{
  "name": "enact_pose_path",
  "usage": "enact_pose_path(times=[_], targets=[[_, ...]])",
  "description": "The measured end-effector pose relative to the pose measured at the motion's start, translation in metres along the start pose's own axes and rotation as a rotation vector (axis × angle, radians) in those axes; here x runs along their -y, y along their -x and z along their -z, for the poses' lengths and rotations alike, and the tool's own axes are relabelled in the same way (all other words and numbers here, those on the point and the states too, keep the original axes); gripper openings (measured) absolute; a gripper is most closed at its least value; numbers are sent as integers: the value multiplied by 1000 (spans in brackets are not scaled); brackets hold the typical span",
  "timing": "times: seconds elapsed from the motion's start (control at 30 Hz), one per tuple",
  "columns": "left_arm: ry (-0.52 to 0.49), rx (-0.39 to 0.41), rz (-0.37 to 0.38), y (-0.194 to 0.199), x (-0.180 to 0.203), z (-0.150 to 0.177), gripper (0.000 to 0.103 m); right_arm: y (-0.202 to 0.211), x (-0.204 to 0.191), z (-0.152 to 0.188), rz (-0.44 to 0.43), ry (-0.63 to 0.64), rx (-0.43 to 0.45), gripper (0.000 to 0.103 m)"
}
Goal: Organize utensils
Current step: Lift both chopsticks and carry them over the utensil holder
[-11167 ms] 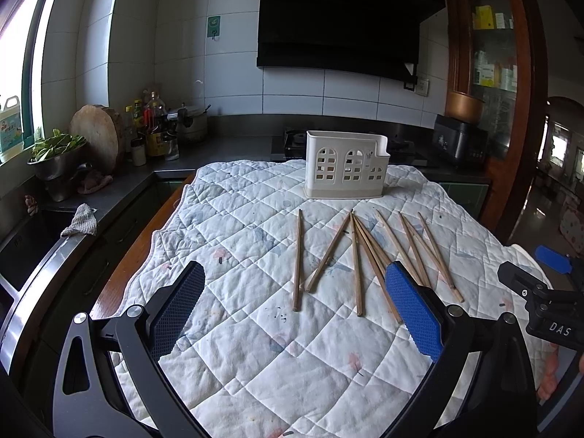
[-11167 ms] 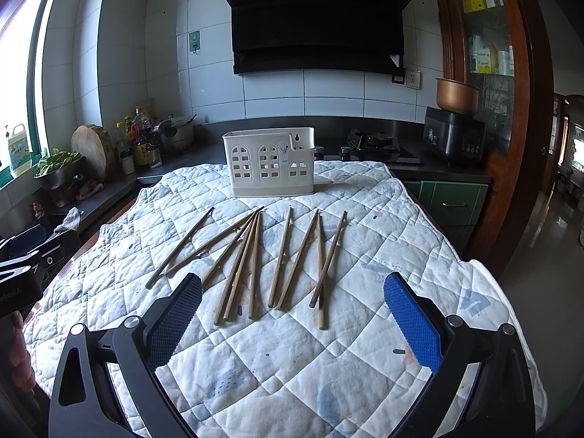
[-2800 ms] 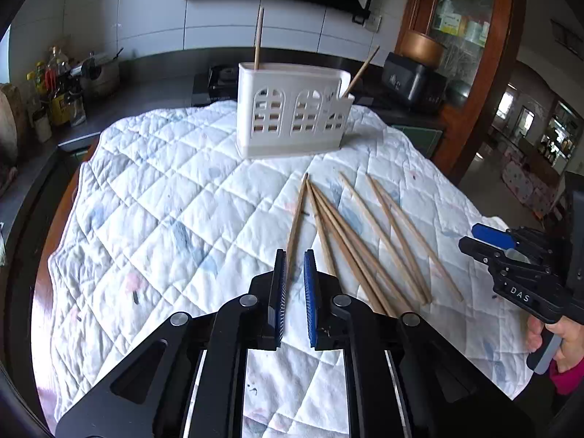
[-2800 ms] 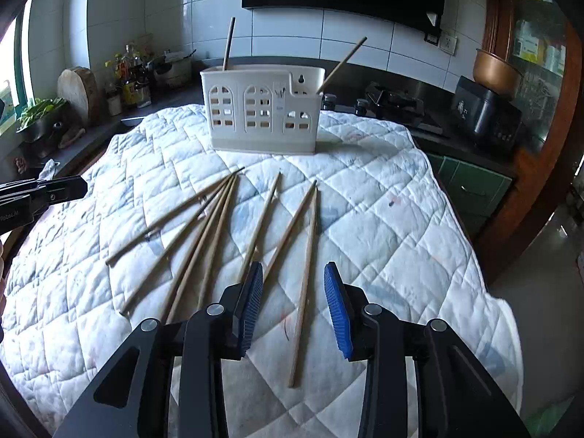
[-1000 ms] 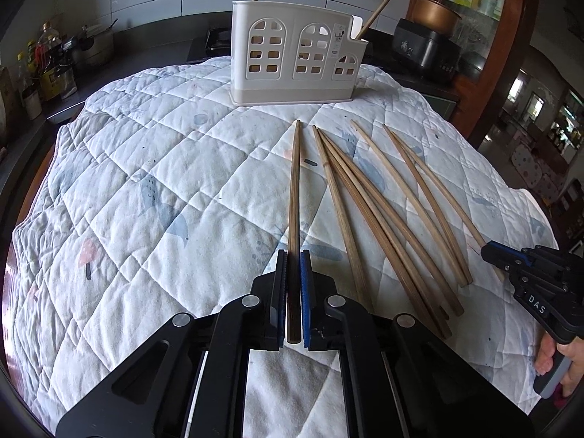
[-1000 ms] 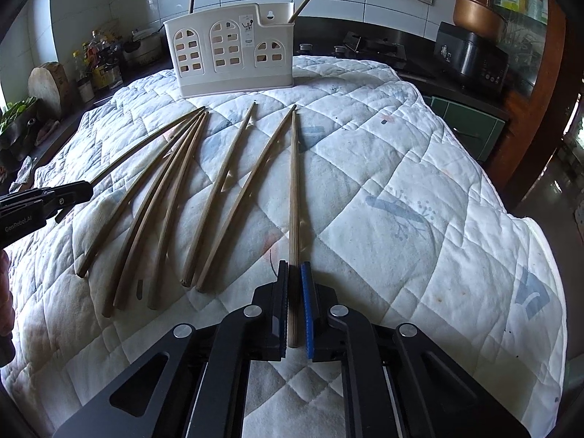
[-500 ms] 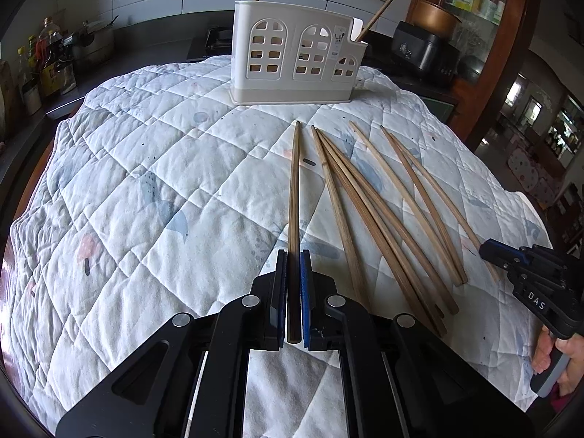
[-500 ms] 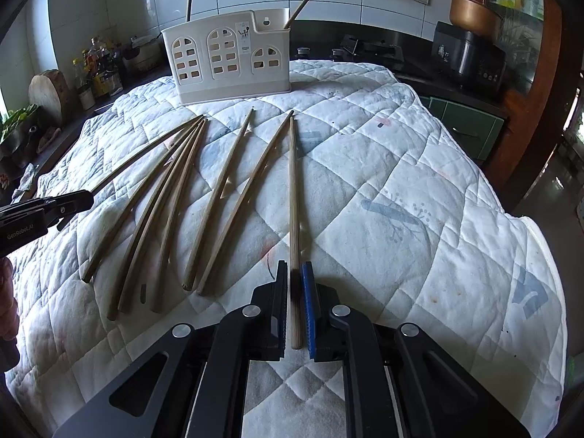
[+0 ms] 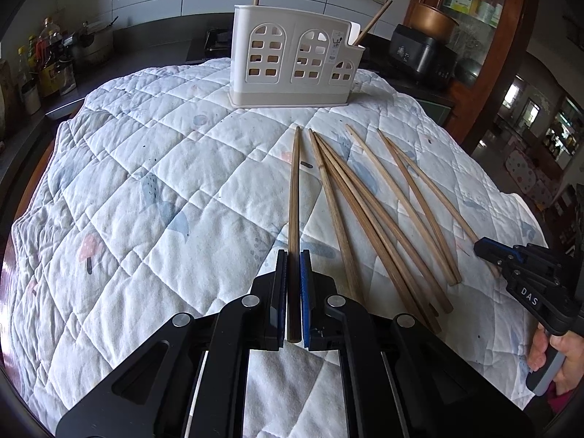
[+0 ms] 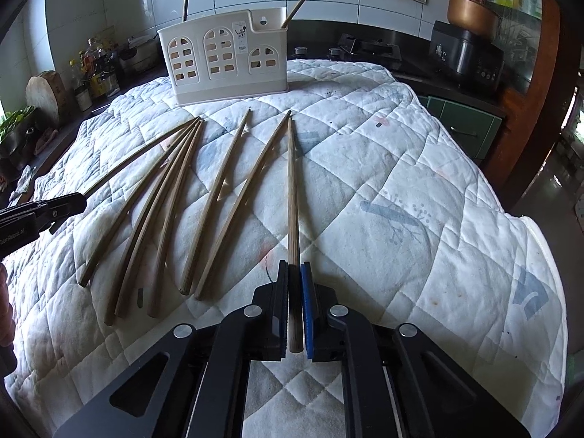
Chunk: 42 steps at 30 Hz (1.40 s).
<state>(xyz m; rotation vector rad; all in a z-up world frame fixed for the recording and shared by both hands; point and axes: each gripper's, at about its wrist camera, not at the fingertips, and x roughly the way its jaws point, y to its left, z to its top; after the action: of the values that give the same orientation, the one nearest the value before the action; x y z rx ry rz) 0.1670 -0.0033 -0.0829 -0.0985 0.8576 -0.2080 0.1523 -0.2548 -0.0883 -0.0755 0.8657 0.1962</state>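
A white utensil holder stands at the far side of the quilted cloth, with two chopsticks standing in it; it also shows in the right wrist view. My left gripper is shut on a wooden chopstick that points toward the holder. My right gripper is shut on another chopstick, lifted slightly at its near end. Several loose chopsticks lie fanned on the cloth between the two grippers; they also show in the right wrist view.
The quilted cloth covers the table. A dark counter with bottles is at the far left, a stove and a black appliance behind, a wooden cabinet at right. The other gripper shows at each view's edge.
Both grippers, each shut on a chopstick, have risen and drawn back slightly, tilting the chopsticks up off the cloth. The loose chopsticks have not moved.
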Motion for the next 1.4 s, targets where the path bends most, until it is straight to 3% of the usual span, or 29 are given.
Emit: enact_pose_path(times=[0.4, 0.93, 1.17, 1.4], targets=[[-14, 82, 8, 31, 8, -12, 5, 50, -6, -36, 41, 63, 160, 7], [-39, 174, 32, 57, 5, -52, 5, 80, 2, -118, -45, 93, 245, 7], [-56, 167, 69, 61, 7, -80, 5, 87, 3, -161, -107, 121, 238, 7], [-77, 203, 102, 76, 10, -127, 5, 101, 0, -230, -142, 160, 258, 7]])
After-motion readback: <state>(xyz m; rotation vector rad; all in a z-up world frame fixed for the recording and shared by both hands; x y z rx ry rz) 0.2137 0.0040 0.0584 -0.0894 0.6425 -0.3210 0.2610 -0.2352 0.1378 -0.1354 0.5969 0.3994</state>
